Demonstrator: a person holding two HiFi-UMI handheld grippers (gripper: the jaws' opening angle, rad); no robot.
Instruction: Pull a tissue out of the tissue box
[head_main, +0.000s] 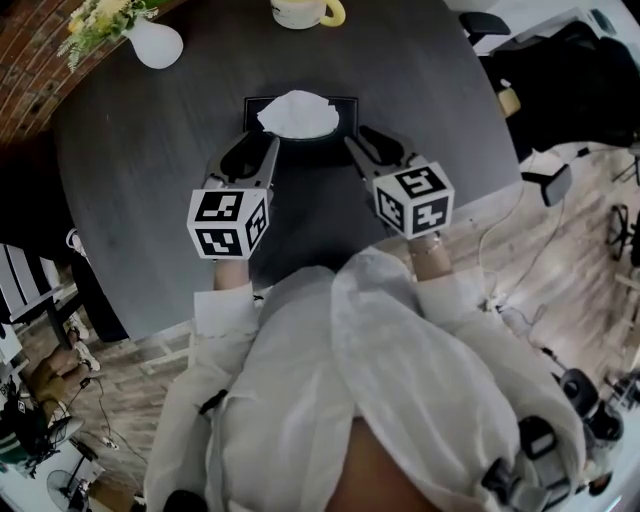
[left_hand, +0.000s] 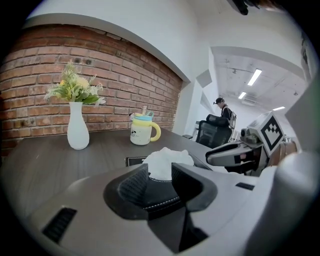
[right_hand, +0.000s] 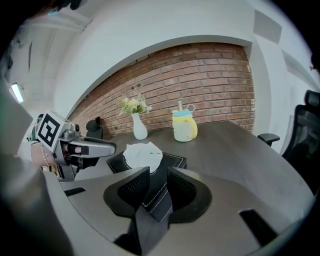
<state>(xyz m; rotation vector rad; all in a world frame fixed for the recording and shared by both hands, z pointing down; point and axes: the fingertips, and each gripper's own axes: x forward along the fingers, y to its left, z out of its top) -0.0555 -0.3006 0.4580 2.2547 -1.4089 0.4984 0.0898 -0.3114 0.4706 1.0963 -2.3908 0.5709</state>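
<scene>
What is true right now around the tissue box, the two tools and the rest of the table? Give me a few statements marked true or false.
1. A white tissue sticks up out of the black leather tissue box. True.
2. The left tool is clamped on the tissue. False: its jaws stand apart with nothing gripped.
3. The left tool and the right tool flank the box's near side. True.
4. In the head view the white vase of flowers stands right of the box. False: it stands at the far left.
5. The yellow mug with a blue lid lies tipped over. False: it stands upright beyond the box.
</scene>
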